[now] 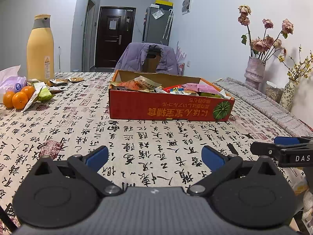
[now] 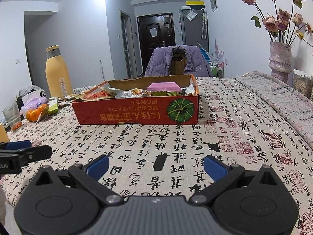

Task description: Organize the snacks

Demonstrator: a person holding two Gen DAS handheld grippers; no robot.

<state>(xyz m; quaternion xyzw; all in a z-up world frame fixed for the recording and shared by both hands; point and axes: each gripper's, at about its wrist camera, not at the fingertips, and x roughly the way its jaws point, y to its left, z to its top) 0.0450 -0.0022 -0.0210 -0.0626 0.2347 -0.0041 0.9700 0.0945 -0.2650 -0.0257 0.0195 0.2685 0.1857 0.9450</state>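
A red cardboard box [image 1: 168,107] with a green pumpkin print stands mid-table, filled with several snack packets, a pink one [image 1: 201,87] on top; it also shows in the right wrist view [image 2: 137,111]. A few loose snack packets [image 1: 58,81] lie at the far left by the bottle. My left gripper [image 1: 154,157] is open and empty, low over the tablecloth, well short of the box. My right gripper [image 2: 156,166] is open and empty, beside the left one, also short of the box.
A tall yellow bottle [image 1: 40,47], oranges [image 1: 18,98], a green packet [image 1: 45,96] and a plastic bag [image 1: 11,80] sit at the left. A glass cup [image 2: 12,117] stands left. Vases with flowers [image 1: 254,72] and a folded cloth [image 2: 273,98] line the right. A chair with a purple jacket [image 1: 148,58] stands behind.
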